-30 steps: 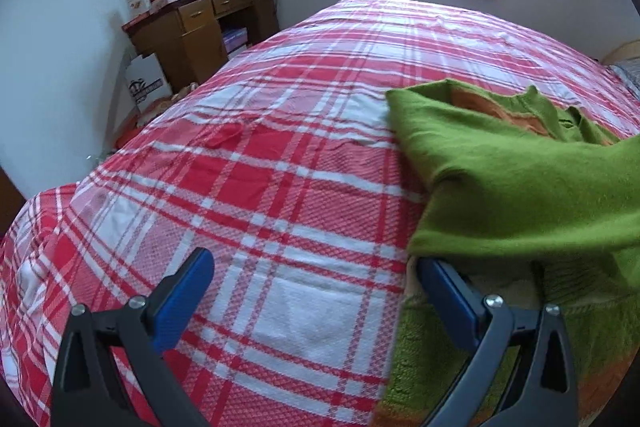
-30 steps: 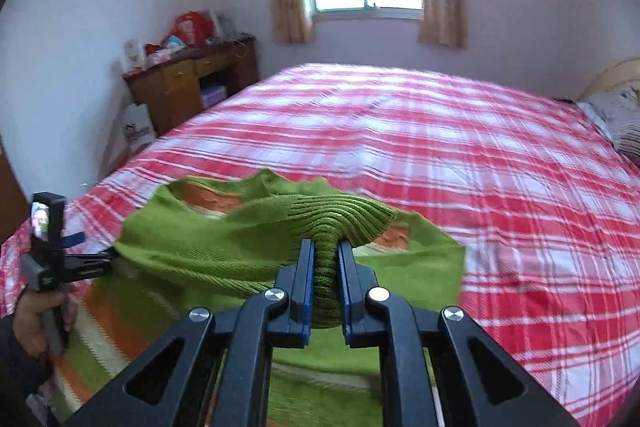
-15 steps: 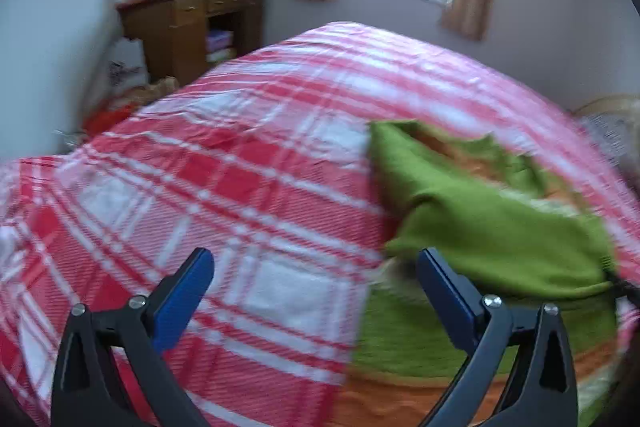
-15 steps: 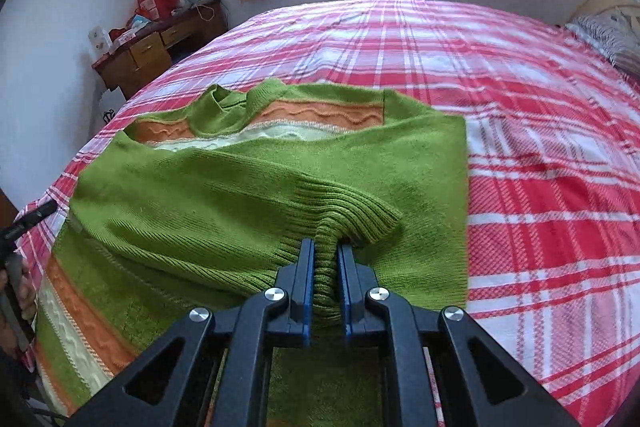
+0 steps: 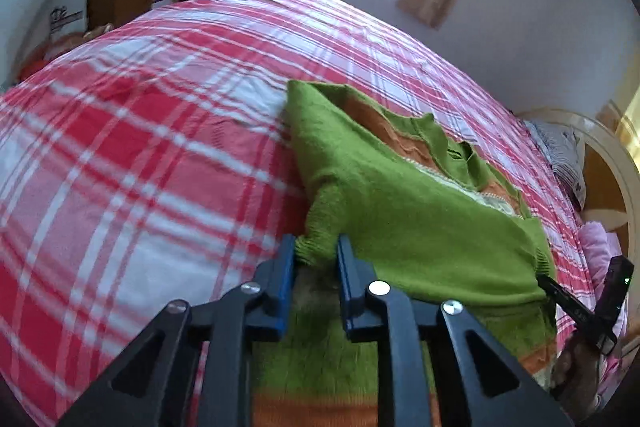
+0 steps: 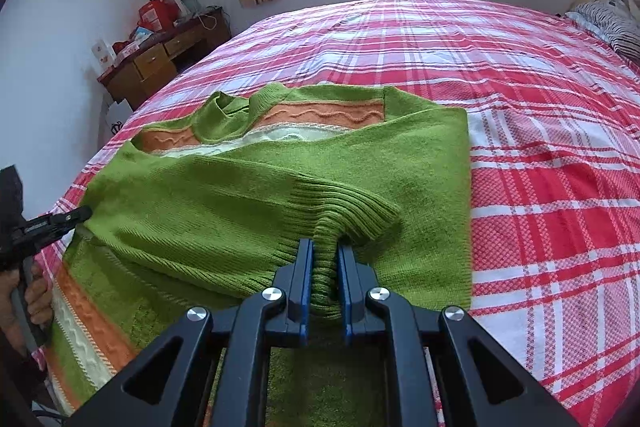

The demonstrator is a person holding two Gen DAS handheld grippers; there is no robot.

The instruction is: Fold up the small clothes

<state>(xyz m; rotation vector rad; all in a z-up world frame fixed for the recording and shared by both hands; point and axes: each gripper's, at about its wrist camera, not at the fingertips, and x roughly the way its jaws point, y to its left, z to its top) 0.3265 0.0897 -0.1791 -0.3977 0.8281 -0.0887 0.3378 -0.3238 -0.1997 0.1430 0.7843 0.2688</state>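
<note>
The green knit sweater (image 6: 248, 195) lies on the plaid bed (image 6: 540, 147), sleeves folded across its body; soft, limp and light, it is best held by its ribbed cuffs. The right gripper (image 6: 323, 267) has its jaws clamped on one cuff, the left gripper (image 5: 316, 259) pinches the other.

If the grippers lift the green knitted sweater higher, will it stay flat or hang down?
The green knitted sweater probably hangs down floppy: its knit bunches between the right gripper fingers. It likely is not slippery; the left gripper pinches an edge.
</note>
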